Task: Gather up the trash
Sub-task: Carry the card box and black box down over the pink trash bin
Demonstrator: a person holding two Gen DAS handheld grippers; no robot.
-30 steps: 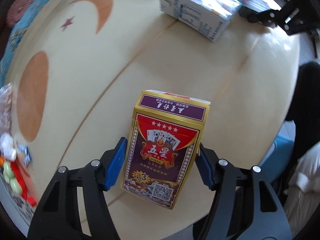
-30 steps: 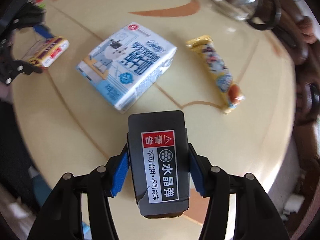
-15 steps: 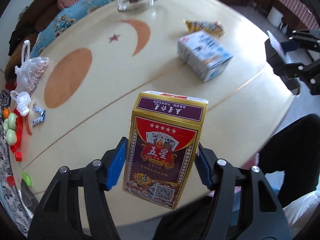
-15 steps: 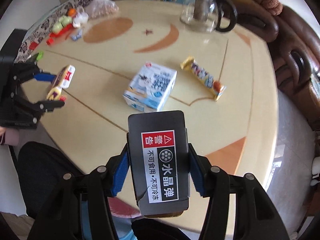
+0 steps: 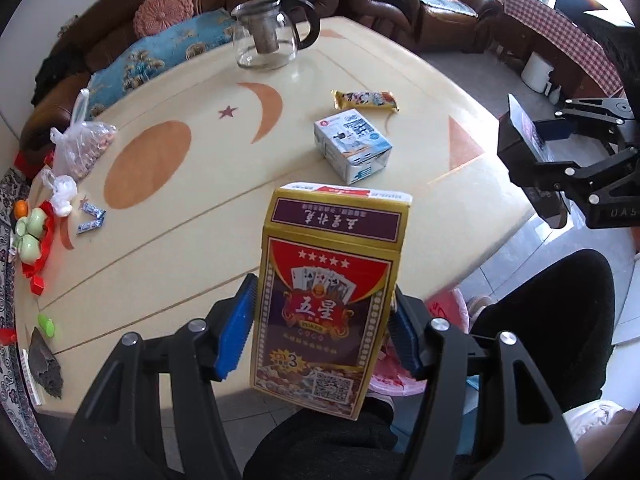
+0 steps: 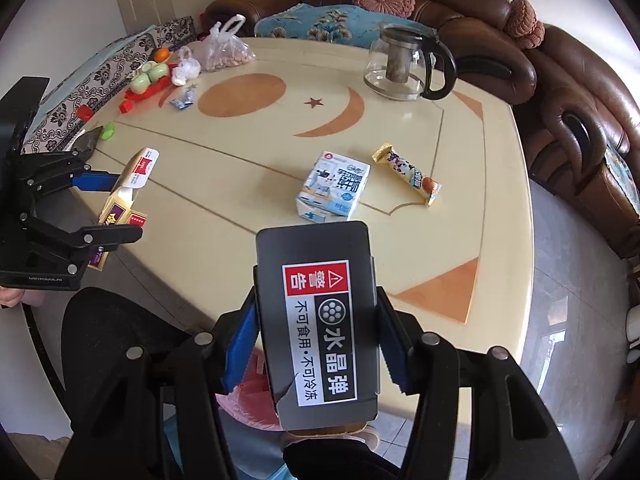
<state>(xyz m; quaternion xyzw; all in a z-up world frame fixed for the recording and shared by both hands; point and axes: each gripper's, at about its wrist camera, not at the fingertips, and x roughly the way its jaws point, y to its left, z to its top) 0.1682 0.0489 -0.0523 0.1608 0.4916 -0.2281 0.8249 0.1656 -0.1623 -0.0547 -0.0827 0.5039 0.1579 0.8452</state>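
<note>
Trash is riding in both grippers: left gripper fingers are clamping the playing-card box, right gripper fingers are pinching the black packet, both hanging off the counter's near edge, long axes pointing forward, over something pink below.

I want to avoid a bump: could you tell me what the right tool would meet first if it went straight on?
Holding the black box, the right tool points at the milk carton on the table; probably that first, though depth is uncertain.
</note>
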